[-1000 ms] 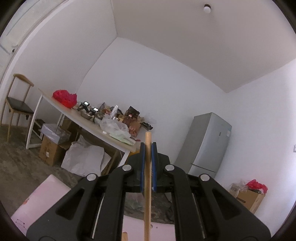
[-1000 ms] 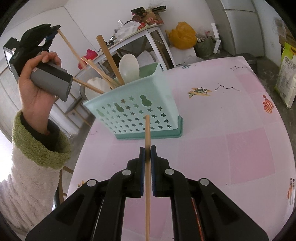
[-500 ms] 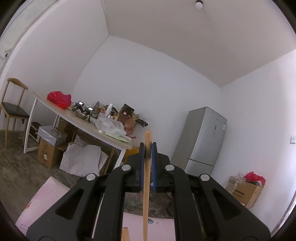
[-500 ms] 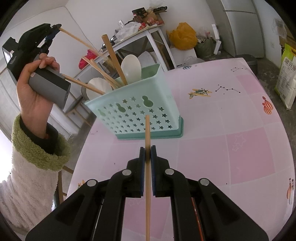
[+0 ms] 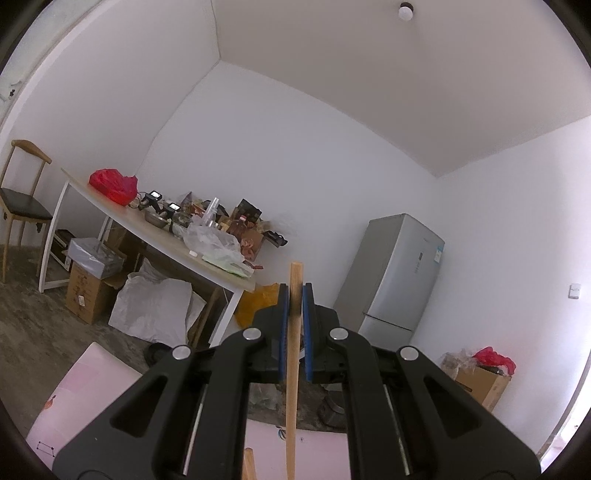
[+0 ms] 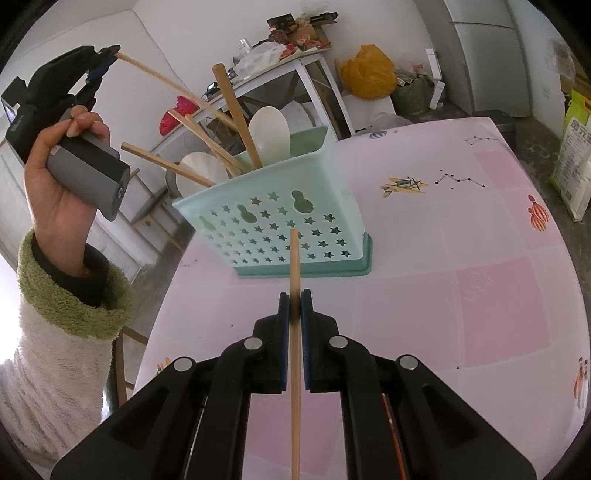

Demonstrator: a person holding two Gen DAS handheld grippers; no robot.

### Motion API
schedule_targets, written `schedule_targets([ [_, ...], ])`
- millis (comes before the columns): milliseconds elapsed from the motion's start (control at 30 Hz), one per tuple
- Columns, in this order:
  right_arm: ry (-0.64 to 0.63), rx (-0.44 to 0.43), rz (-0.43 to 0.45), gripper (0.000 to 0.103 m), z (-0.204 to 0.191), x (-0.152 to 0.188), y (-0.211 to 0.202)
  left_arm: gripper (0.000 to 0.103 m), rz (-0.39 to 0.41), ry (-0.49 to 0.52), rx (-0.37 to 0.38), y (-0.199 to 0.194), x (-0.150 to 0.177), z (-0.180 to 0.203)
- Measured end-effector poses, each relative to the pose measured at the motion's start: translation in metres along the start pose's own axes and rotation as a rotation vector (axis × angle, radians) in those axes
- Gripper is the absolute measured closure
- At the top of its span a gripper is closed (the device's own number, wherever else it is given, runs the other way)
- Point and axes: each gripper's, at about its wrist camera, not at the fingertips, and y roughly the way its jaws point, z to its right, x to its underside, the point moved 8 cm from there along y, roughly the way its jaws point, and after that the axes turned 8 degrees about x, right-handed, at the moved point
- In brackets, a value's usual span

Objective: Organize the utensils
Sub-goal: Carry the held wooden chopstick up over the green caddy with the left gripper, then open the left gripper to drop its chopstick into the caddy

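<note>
I am gripping one wooden chopstick in each gripper.
Right gripper (image 6: 294,306) is clamping its chopstick (image 6: 294,332), aiming at the mint utensil basket (image 6: 273,225) at twelve o'clock; left gripper (image 5: 294,299) is clamping another chopstick (image 5: 293,350).

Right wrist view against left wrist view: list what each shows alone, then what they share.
Only the right wrist view shows the mint utensil basket holding chopsticks and white spoons, the pink tabletop, and the left hand-held gripper gripped by a hand, clamping a chopstick that slants towards the basket.

Only the left wrist view shows the ceiling light and chair.

Both show a chopstick clamped in shut blue-padded jaws, the cluttered white table and the fridge.
</note>
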Motion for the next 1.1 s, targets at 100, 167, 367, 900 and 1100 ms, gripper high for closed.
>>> schedule_targets([
  [100,0.000,0.001,0.000,0.097,0.000,0.000,0.000,0.098,-0.015,0.004,0.001,0.002,0.005,0.000],
  [167,0.002,0.001,0.000,0.097,0.001,0.000,0.000,0.098,-0.021,0.004,0.001,0.002,0.006,0.000],
  [367,0.004,0.002,-0.002,0.097,0.002,0.001,0.000,0.098,-0.025,0.006,0.001,0.003,0.006,-0.001],
  [900,0.006,0.005,0.003,0.097,0.003,0.002,-0.001,0.098,-0.096,-0.013,-0.009,0.003,0.030,-0.004],
  [1100,0.002,0.008,0.005,0.097,0.003,0.002,-0.002,0.062,-0.097,-0.038,-0.012,-0.005,0.031,-0.008],
])
